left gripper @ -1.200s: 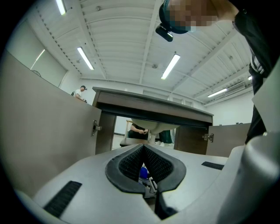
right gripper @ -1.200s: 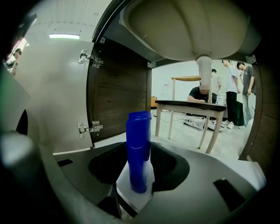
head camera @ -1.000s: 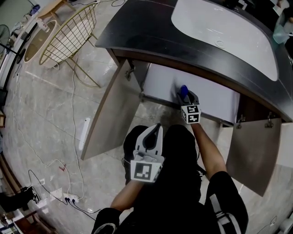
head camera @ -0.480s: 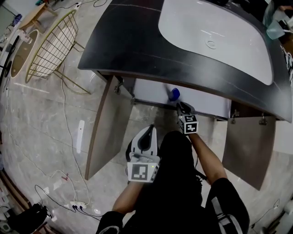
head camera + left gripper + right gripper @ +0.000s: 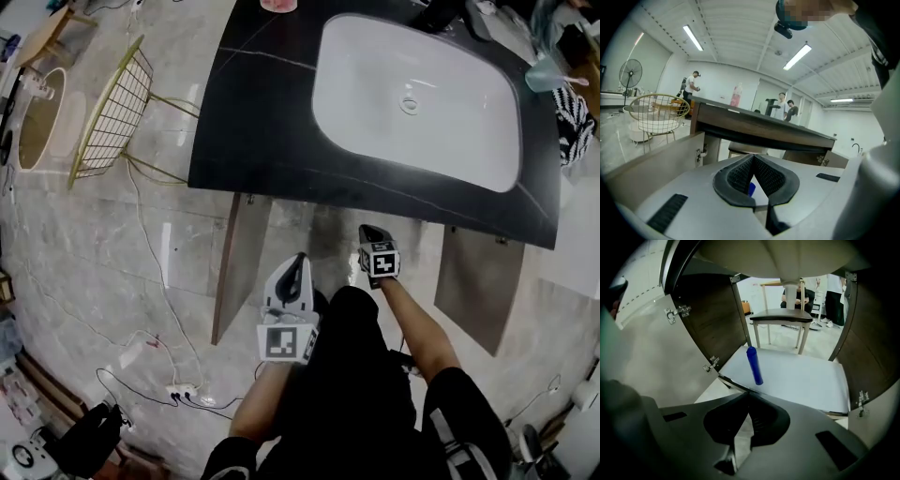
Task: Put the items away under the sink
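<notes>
A blue bottle (image 5: 753, 365) stands upright on the white cabinet floor (image 5: 806, 378) under the sink, left of middle. My right gripper (image 5: 749, 393) is just outside the cabinet, a short way in front of the bottle. Its jaws have just been closing with nothing between them and now stand shut. In the head view the right gripper (image 5: 366, 231) sits at the counter's front edge, and the bottle is hidden below the black countertop (image 5: 262, 122). My left gripper (image 5: 298, 259) is beside it, shut and empty, level with the cabinet opening. A sliver of blue shows past the left gripper (image 5: 753, 155).
Both cabinet doors hang open, the left door (image 5: 236, 272) and the right door (image 5: 478, 286). A white basin (image 5: 412, 103) is set in the counter. A wire basket stand (image 5: 108, 112) is at the left, and cables with a power strip (image 5: 183, 392) lie on the floor.
My right gripper let go of the blue bottle, drew back out of the cabinet and shut. Both grippers rose, and the head view lifted so the counter now hides the cabinet's inside.
</notes>
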`<action>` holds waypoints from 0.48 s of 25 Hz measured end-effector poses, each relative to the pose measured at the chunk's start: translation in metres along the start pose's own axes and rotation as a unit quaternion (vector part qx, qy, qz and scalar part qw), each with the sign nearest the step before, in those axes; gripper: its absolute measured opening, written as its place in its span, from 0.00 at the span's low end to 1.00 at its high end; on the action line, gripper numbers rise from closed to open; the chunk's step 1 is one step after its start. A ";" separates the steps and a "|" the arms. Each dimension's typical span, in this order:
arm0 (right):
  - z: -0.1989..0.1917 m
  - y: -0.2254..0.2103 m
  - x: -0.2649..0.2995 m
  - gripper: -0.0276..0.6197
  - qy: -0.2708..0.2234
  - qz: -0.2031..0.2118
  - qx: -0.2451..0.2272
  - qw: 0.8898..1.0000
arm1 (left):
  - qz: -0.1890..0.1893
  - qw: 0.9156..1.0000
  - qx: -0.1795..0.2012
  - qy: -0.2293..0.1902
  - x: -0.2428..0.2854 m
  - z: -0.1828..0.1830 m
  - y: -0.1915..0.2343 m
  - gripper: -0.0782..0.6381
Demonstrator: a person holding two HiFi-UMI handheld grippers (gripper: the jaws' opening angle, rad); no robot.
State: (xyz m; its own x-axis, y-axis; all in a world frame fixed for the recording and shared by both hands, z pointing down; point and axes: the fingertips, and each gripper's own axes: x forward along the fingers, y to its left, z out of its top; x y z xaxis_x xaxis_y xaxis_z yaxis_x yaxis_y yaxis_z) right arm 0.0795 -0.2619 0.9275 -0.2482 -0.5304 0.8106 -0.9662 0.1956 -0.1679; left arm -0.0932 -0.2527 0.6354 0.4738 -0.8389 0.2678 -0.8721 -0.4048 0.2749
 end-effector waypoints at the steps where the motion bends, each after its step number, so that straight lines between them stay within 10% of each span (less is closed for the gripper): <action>1: 0.007 0.005 -0.014 0.06 0.003 -0.001 -0.001 1.000 | -0.002 1.000 -0.001 0.002 -0.003 0.013 -0.004 0.13; 12: 0.073 0.067 -0.184 0.06 0.031 0.004 0.017 0.999 | -0.017 0.999 0.008 0.026 -0.074 0.174 -0.061 0.13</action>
State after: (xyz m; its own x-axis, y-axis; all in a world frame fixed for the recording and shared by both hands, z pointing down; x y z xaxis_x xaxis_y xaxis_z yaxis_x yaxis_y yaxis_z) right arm 0.0555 -0.2114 0.7260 -0.2528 -0.4771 0.8417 -0.9661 0.1719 -0.1927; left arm -0.0967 -0.2291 0.4380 0.5088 -0.8045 0.3063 -0.8569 -0.4393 0.2696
